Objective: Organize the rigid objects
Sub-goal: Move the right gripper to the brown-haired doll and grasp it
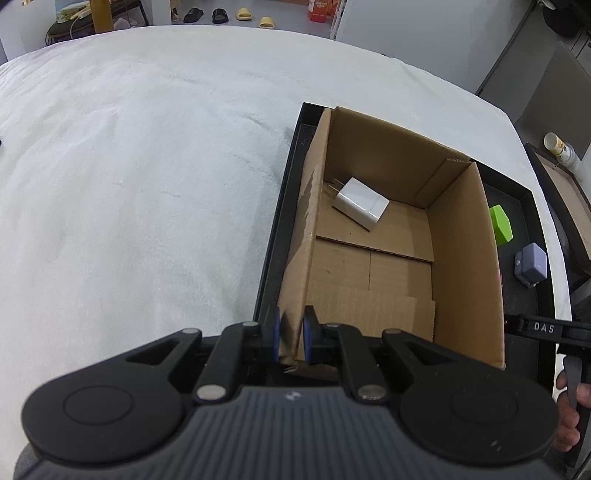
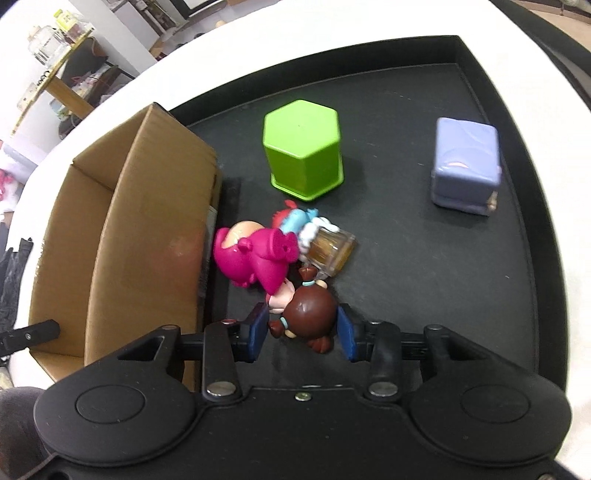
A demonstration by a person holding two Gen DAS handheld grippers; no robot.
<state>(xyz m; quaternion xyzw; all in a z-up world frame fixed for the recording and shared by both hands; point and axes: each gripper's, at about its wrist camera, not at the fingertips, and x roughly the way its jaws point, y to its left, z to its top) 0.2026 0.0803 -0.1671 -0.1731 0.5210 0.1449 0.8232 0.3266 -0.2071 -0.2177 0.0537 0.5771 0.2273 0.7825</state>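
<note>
A: Where is the brown-haired plastic doll figurine point(image 2: 308, 314)?

B: Lower centre, on the black tray point(image 2: 424, 258), between the right claw's point(image 2: 302, 330) nearly closed pads.

A: Handling?

B: Probably light, hard, slippery; take the round head.

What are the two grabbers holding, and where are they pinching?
The left hand-held gripper pinches the cardboard box by its near wall. The right hand-held gripper has its pads around the toy figure's brown head.

Lived-in home room, slippers point(image 1: 251, 17) on floor, cluttered shelves point(image 2: 62, 55)
</note>
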